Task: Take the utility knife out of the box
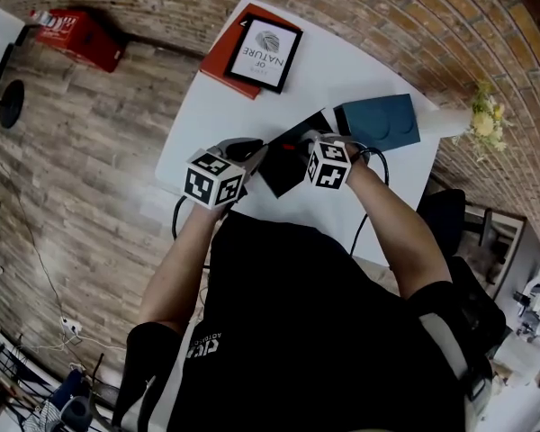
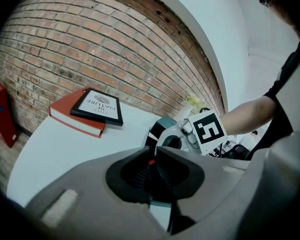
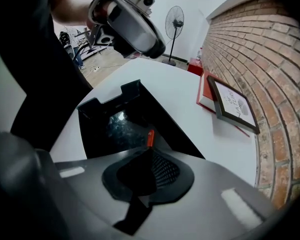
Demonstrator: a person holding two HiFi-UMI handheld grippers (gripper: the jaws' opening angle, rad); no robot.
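An open black box lies in the middle of the white table. In the right gripper view its dark inside shows a glossy lining. An orange part of the utility knife sticks out just past my right gripper, whose jaws are shut on it over the box. The rest of the knife is hidden by the jaws. My left gripper is shut on the box's near wall, and in the head view it sits at the box's left corner. The right gripper reaches down into the box.
The box's teal lid lies to the right of the box. A red book with a framed picture rests on the far part of the table. A vase of flowers stands at the right edge. Brick floor surrounds the table.
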